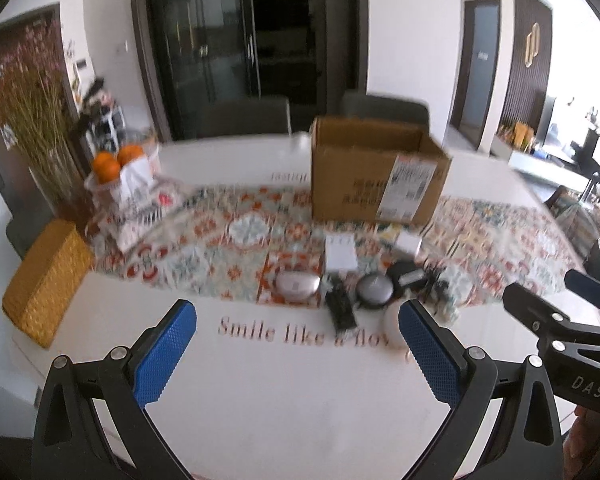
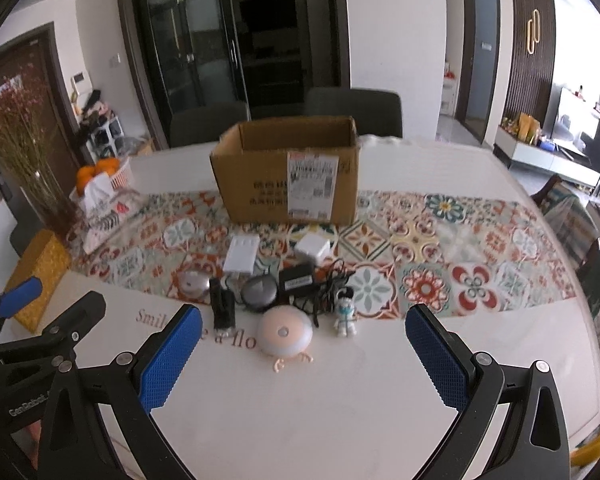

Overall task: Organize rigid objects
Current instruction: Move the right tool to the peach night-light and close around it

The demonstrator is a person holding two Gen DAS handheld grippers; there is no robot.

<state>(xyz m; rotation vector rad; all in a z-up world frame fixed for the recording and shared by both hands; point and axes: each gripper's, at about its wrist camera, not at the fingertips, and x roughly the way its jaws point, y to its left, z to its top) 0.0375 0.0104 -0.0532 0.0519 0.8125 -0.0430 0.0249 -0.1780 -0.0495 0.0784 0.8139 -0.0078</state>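
An open cardboard box (image 2: 288,176) stands on the patterned runner; it also shows in the left wrist view (image 1: 376,176). In front of it lie small items: a white power strip (image 2: 242,254), a white charger (image 2: 312,251), a black adapter with cable (image 2: 298,278), a grey round puck (image 2: 260,291), a silver oval case (image 2: 194,282), a black clip-like piece (image 2: 222,306), a pink round lamp (image 2: 285,332) and a small robot figure (image 2: 345,312). My right gripper (image 2: 302,344) is open and empty just before the lamp. My left gripper (image 1: 298,340) is open and empty over bare table.
A white table (image 2: 340,400) bears pink lettering. At the left stand a yellow woven box (image 1: 48,280), a vase of dried flowers (image 1: 40,128), oranges in a basket (image 1: 116,162) and a tissue pack (image 2: 100,192). Two grey chairs (image 2: 352,110) stand behind the table.
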